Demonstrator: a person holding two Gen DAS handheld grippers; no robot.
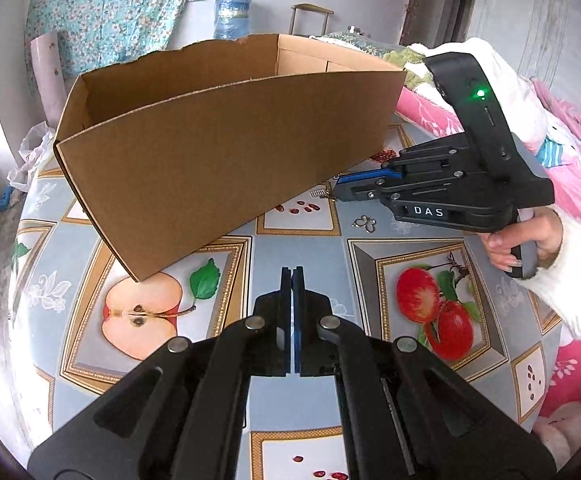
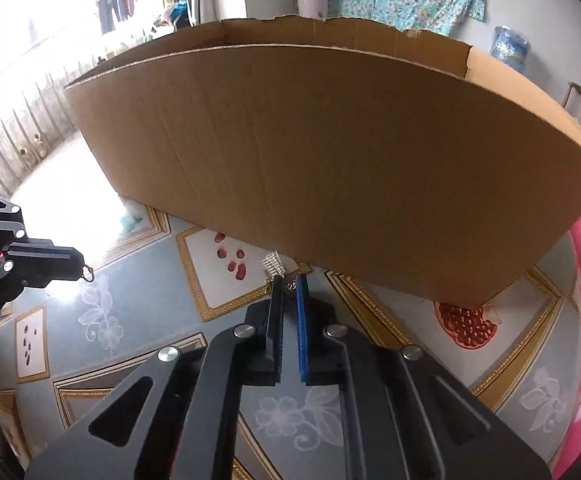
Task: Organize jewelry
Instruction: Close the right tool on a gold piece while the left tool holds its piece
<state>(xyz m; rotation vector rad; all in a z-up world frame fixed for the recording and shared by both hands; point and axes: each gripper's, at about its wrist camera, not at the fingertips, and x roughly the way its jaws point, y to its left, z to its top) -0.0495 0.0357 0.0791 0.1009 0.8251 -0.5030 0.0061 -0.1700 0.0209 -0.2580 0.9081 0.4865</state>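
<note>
On the fruit-print worktop [image 1: 302, 248], the left tongs [image 1: 292, 270] are pressed fully together, a small ring at their tip in the right wrist view. At two o'clock from them, the right tongs [image 2: 289, 280] pinch a crystal earring [image 2: 273, 261] before the cardboard box [image 1: 226, 140]; a butterfly charm [image 1: 365, 223] lies nearby.

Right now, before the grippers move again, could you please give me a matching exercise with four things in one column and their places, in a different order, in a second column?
Things:
1. cardboard box
2. butterfly-shaped piece
3. silver grid charm
4. small metal loop

Places:
A. at the tip of the shut left fingers
B. lying free on the tablecloth, touched by nothing
C. standing open at the back of the table
D. its chain between the tips of the right fingers

Pairs: 1-C, 2-B, 3-D, 4-A
</note>
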